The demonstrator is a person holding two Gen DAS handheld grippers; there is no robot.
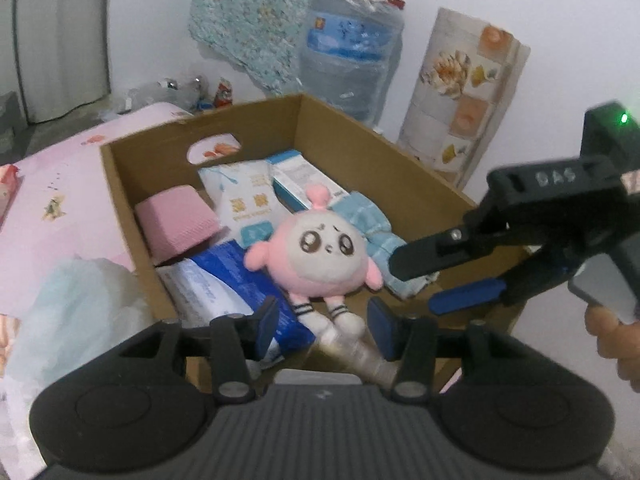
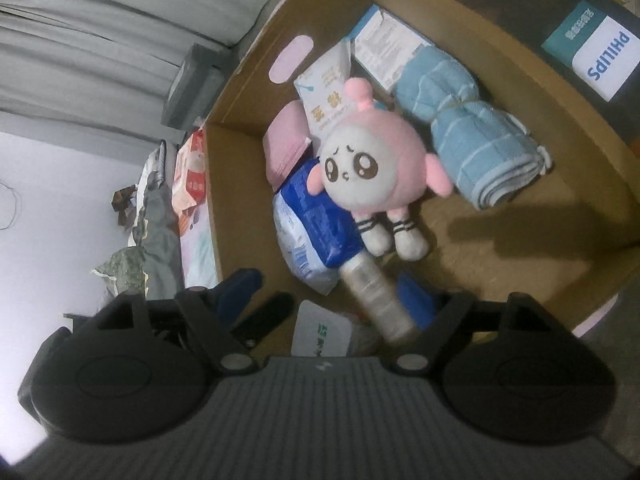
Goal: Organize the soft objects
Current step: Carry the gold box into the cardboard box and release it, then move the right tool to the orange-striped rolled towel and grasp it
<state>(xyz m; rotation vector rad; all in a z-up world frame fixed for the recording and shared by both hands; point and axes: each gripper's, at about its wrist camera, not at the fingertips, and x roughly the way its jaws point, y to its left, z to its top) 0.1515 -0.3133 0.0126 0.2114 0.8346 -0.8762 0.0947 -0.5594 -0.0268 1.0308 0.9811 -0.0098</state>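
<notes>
Blue-padded fingers of the left gripper (image 1: 322, 326) stand partly apart at the near wall of the cardboard box (image 1: 404, 160), gripping nothing — a clear plastic bottle (image 1: 360, 354) lies blurred in the gap below them, and whether a pad touches it cannot be told. From the right, the right gripper (image 1: 436, 280) reaches over the box rim with its jaws spread wide and empty, a person's hand (image 1: 612, 340) on its handle. Just past the left fingertips lies the pink plush doll (image 1: 320, 254), face up, its white feet toward the bottle, resting partly on a blue-and-white soft pack (image 1: 236, 284). Beside it sits a rolled light-blue towel (image 2: 476, 128), and farther in a pink folded cloth (image 1: 176, 226), a white tissue pack (image 1: 244, 200) and a small carton (image 1: 298, 182) — all inside the box.
</notes>
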